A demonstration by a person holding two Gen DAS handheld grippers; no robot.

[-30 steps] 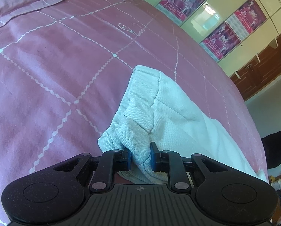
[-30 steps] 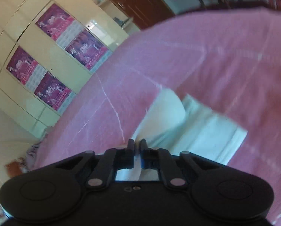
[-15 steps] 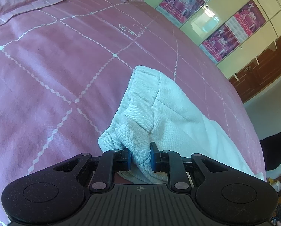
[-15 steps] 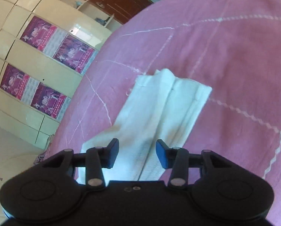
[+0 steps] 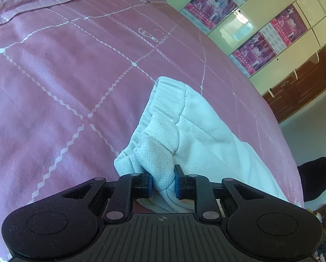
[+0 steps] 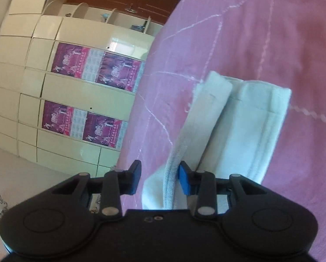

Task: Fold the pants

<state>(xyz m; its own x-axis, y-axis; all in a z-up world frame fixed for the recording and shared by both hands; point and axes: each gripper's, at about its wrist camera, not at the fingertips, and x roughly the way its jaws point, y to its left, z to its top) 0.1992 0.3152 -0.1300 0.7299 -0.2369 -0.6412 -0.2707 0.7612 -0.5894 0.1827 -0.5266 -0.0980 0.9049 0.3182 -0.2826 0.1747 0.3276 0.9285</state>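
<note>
While the white pants (image 5: 191, 128) are lying across the pink checked bedspread (image 5: 60, 69), the left gripper (image 5: 162, 184) is pinching a bunched wad of the elastic waistband between its blue-padded fingers (image 5: 147, 184), jaws closed on the cloth. That hold is probably anchoring the waist end so the garment is not sliding as the other end is being handled. From the right wrist view, the right gripper (image 6: 159, 178) is standing with its jaws spread apart, a seamed edge of the pants (image 6: 239, 131) passing through the gap beside the right pad without being clamped. Ahead of it the two legs are lying side by side, cuffs squared off on the bedspread (image 6: 272, 32), which suggests the lengthwise fold is already made. Judging by this, the right gripper is lining up on the leg edge for a crosswise fold toward the waistband. Cream cabinets with purple posters (image 6: 91, 65) are standing beyond the bed.
</note>
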